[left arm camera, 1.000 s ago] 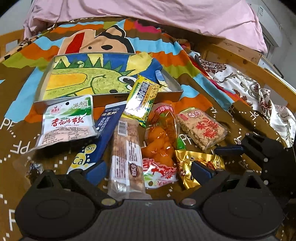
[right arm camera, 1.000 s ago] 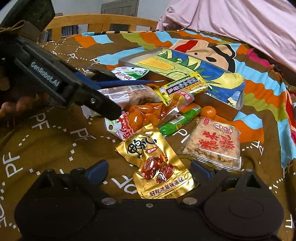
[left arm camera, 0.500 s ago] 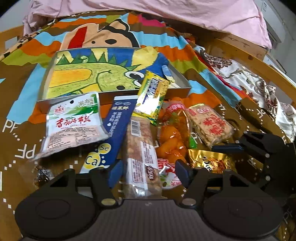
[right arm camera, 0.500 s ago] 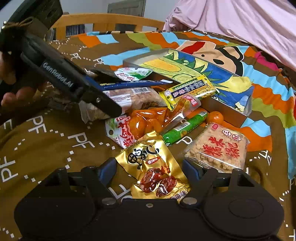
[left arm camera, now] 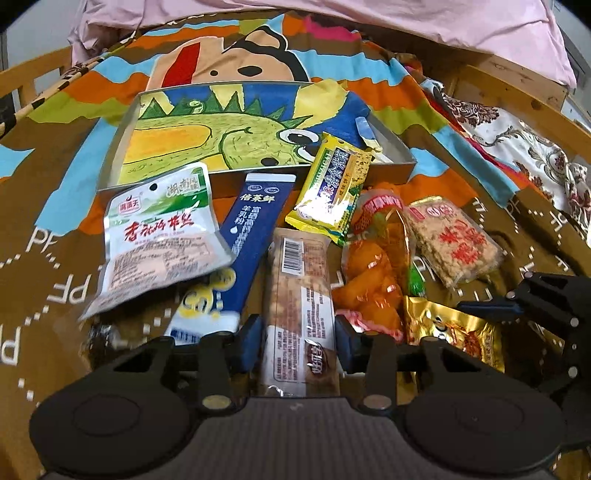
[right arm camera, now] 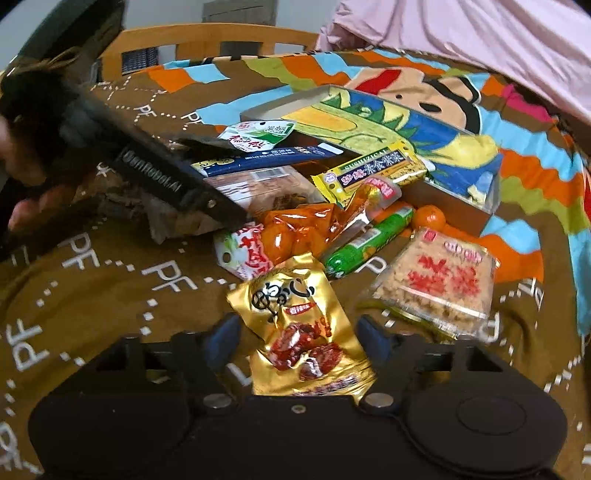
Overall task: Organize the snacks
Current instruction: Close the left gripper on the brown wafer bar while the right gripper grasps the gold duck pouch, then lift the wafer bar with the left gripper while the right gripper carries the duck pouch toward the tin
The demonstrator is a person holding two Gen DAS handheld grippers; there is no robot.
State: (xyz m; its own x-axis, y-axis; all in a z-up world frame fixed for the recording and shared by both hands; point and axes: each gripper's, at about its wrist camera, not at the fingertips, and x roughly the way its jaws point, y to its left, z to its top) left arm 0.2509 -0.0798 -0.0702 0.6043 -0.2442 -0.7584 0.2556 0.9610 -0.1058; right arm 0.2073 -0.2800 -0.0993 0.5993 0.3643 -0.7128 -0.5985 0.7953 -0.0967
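Observation:
Snack packets lie heaped on a brown patterned blanket in front of a shallow box point(left arm camera: 391, 168) with a dinosaur drawing inside. My left gripper point(left arm camera: 299, 341) is closing, and its blue pads point(left arm camera: 253, 341) press both sides of a long clear-wrapped bar point(left arm camera: 299, 295). My right gripper point(right arm camera: 299, 334) is closing around a gold foil packet point(right arm camera: 295, 332). The right pad touches the packet's edge, but a gap shows at the left pad point(right arm camera: 225, 332). The left gripper's black body point(right arm camera: 166, 177) crosses the right wrist view's upper left.
Around the bar lie a white-green pouch point(left arm camera: 162, 229), a blue sachet point(left arm camera: 255, 229), a yellow-green bar point(left arm camera: 332, 188), an orange bag point(left arm camera: 373, 273) and a rice-crisp packet point(left arm camera: 454, 243). A green sausage point(right arm camera: 369, 240) and a small orange point(right arm camera: 428, 218) lie by the box. A pink quilt point(left arm camera: 369, 22) lies behind.
Both grippers' jaws have narrowed from wide open. The left pads have come in against the long bar, and the right pads have drawn in beside the gold packet.

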